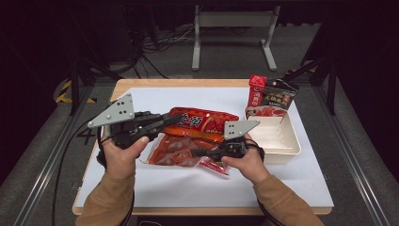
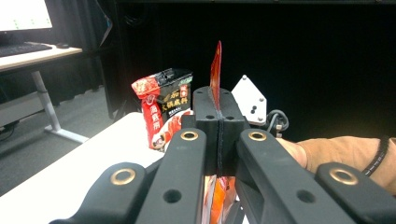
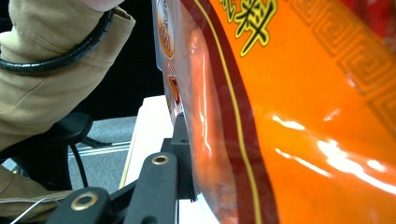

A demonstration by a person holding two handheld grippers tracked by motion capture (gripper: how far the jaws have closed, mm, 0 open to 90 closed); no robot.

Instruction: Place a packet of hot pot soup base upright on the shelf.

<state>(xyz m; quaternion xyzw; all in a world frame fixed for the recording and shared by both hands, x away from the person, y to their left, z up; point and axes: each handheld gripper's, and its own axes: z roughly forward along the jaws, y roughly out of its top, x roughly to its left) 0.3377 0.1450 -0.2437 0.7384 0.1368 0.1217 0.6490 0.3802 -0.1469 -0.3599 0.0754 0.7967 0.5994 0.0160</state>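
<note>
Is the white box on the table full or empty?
Nearly empty. The white box shows bare ribbed floor in the high view; one red packet sits at its far end.

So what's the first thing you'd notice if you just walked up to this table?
Probably the big shiny orange-red snack bag in the middle of the white table, pinched by the left gripper, whose jaws are shut on its edge. The right gripper meets the bag from the other side. At the back right, a red and black packet stands behind a white tray.
</note>
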